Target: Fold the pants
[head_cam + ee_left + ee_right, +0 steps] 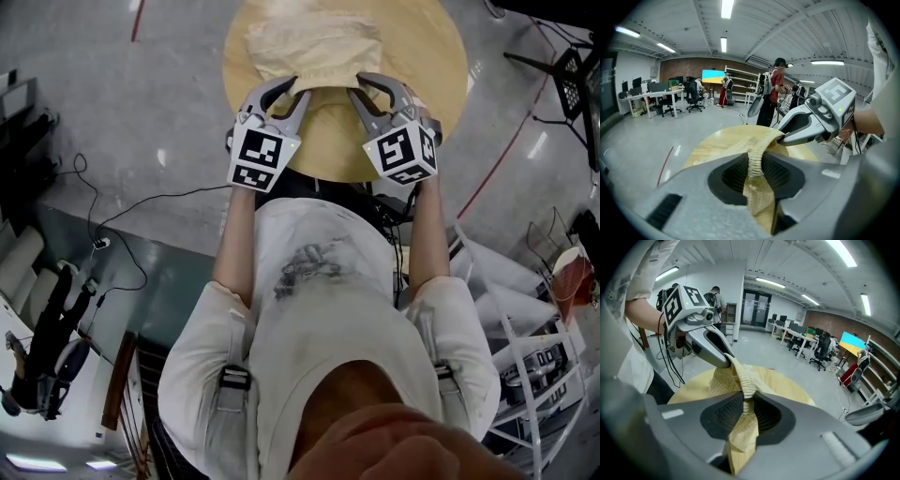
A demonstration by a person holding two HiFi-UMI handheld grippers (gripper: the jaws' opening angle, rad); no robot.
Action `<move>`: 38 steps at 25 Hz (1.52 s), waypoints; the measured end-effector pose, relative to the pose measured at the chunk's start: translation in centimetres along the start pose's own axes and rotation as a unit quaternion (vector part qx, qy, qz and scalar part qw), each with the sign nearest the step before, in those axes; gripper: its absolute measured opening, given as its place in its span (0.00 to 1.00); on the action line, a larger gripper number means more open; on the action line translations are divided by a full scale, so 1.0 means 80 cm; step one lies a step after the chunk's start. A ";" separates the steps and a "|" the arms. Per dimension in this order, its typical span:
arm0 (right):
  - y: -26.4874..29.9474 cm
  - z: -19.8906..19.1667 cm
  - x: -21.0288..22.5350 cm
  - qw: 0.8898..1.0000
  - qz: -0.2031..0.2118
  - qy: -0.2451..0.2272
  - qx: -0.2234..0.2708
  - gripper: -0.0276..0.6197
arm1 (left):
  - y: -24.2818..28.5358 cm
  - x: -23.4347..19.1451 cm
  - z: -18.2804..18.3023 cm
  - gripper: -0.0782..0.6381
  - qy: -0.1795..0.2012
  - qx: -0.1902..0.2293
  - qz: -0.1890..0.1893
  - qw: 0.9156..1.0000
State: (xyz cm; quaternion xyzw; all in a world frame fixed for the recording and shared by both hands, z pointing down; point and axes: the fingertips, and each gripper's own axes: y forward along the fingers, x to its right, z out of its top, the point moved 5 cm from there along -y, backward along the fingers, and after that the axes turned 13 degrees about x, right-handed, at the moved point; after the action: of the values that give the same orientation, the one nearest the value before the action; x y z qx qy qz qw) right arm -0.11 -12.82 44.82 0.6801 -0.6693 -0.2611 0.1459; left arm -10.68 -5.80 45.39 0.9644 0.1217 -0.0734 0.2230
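A round, pale wooden worktop [433,66] stands on a grey floor [141,103]. Cream pants [314,42] lie bunched on it, from the centre toward 10 o'clock; wood shows at 3 and 6 o'clock.

The round pale wooden table [441,56] is cut off at the head view's top edge. Lower centre of the left gripper view, the cream waffle-textured pants [757,197] vanish behind the left gripper [754,159].
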 end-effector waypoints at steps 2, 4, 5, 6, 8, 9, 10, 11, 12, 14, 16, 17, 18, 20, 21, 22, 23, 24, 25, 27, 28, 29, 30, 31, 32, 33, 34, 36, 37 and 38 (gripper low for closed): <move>0.007 -0.004 0.009 1.000 0.000 0.003 -0.003 0.16 | 0.010 -0.007 0.000 0.24 -0.003 -0.001 0.001 1.000; 0.016 -0.007 0.016 1.000 0.001 0.007 -0.005 0.16 | 0.017 -0.016 -0.002 0.24 -0.006 -0.004 0.001 1.000; 0.021 -0.008 0.019 1.000 0.001 0.009 -0.006 0.16 | 0.021 -0.020 -0.002 0.24 -0.007 -0.005 0.001 1.000; 0.026 -0.009 0.024 1.000 0.001 0.011 -0.007 0.16 | 0.026 -0.025 -0.002 0.24 -0.008 -0.006 0.001 1.000; 0.035 -0.013 0.033 1.000 0.001 0.017 -0.008 0.16 | 0.036 -0.034 -0.002 0.24 -0.010 -0.008 0.002 1.000; 0.039 -0.015 0.036 1.000 0.001 0.020 -0.008 0.16 | 0.040 -0.039 -0.003 0.24 -0.011 -0.010 0.003 1.000; 0.043 -0.017 0.039 1.000 0.001 0.023 -0.009 0.16 | 0.044 -0.042 -0.004 0.24 -0.012 -0.012 0.004 1.000; 0.046 -0.019 0.042 1.000 0.001 0.026 -0.009 0.16 | 0.048 -0.045 -0.005 0.24 -0.012 -0.013 0.004 1.000; 0.050 -0.021 0.044 1.000 0.001 0.028 -0.010 0.16 | 0.051 -0.049 -0.006 0.24 -0.013 -0.015 0.005 1.000; 0.058 -0.024 0.049 0.999 0.000 0.034 -0.014 0.16 | 0.058 -0.058 -0.008 0.24 -0.015 -0.018 0.005 1.000; 0.068 -0.029 0.055 0.999 0.002 0.042 -0.018 0.16 | 0.066 -0.066 -0.012 0.24 -0.016 -0.022 0.006 1.000; 0.072 -0.032 0.059 0.999 0.002 0.047 -0.019 0.16 | 0.072 -0.070 -0.015 0.24 -0.016 -0.024 0.006 1.000; 0.077 -0.035 0.062 0.999 0.003 0.050 -0.020 0.16 | 0.076 -0.074 -0.017 0.25 -0.017 -0.026 0.007 0.999; 0.087 -0.039 0.069 0.998 0.004 0.053 -0.024 0.17 | 0.085 -0.083 -0.020 0.25 -0.018 -0.029 0.010 0.999; 0.092 -0.041 0.072 0.998 0.006 0.053 -0.027 0.17 | 0.089 -0.086 -0.021 0.25 -0.019 -0.031 0.012 0.999; 0.095 -0.043 0.075 0.998 0.007 0.054 -0.029 0.17 | 0.093 -0.090 -0.023 0.25 -0.020 -0.034 0.014 0.999; 0.099 -0.046 0.077 0.998 0.008 0.056 -0.031 0.17 | 0.097 -0.092 -0.025 0.25 -0.021 -0.036 0.016 0.999; 0.102 -0.049 0.079 0.998 0.008 0.058 -0.034 0.17 | 0.101 -0.095 -0.027 0.25 -0.022 -0.038 0.018 0.999; 0.106 -0.052 0.080 0.998 0.007 0.060 -0.036 0.17 | 0.105 -0.098 -0.030 0.25 -0.023 -0.041 0.020 0.999; 0.114 -0.056 0.083 0.997 0.005 0.063 -0.040 0.17 | 0.111 -0.105 -0.035 0.26 -0.025 -0.045 0.025 0.998; 0.117 -0.057 0.084 0.997 0.002 0.064 -0.041 0.18 | 0.114 -0.109 -0.036 0.26 -0.025 -0.047 0.028 0.998; 0.120 -0.057 0.086 0.997 -0.003 0.064 -0.041 0.18 | 0.115 -0.112 -0.037 0.26 -0.024 -0.048 0.032 0.998; 0.123 -0.057 0.088 0.997 -0.008 0.063 -0.041 0.19 | 0.117 -0.115 -0.037 0.27 -0.023 -0.048 0.037 0.998; 0.124 -0.055 0.090 0.997 -0.014 0.062 -0.041 0.20 | 0.117 -0.118 -0.035 0.27 -0.022 -0.046 0.042 0.998; 0.125 -0.054 0.093 0.997 -0.020 0.060 -0.040 0.21 | 0.118 -0.120 -0.033 0.28 -0.022 -0.045 0.046 0.998; 0.125 -0.053 0.096 0.997 -0.027 0.058 -0.038 0.21 | 0.119 -0.122 -0.031 0.28 -0.021 -0.043 0.050 0.998; 0.125 -0.052 0.100 0.997 -0.034 0.056 -0.036 0.21 | 0.121 -0.124 -0.030 0.28 -0.021 -0.041 0.054 0.997; 0.125 -0.052 0.106 0.997 -0.043 0.053 -0.034 0.21 | 0.122 -0.128 -0.029 0.28 -0.021 -0.039 0.059 0.997; 0.126 -0.052 0.107 0.997 -0.046 0.052 -0.033 0.21 | 0.121 -0.130 -0.028 0.28 -0.021 -0.038 0.062 0.997; 0.126 -0.052 0.108 0.997 -0.048 0.051 -0.033 0.21 | 0.120 -0.133 -0.028 0.28 -0.020 -0.036 0.066 0.997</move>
State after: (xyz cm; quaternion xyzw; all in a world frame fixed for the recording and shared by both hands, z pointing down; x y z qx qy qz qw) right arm -6.50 -22.62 52.40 0.7188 -0.6184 -0.2545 0.1900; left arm -18.12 -15.33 53.41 0.9600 0.0555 -0.0735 0.2644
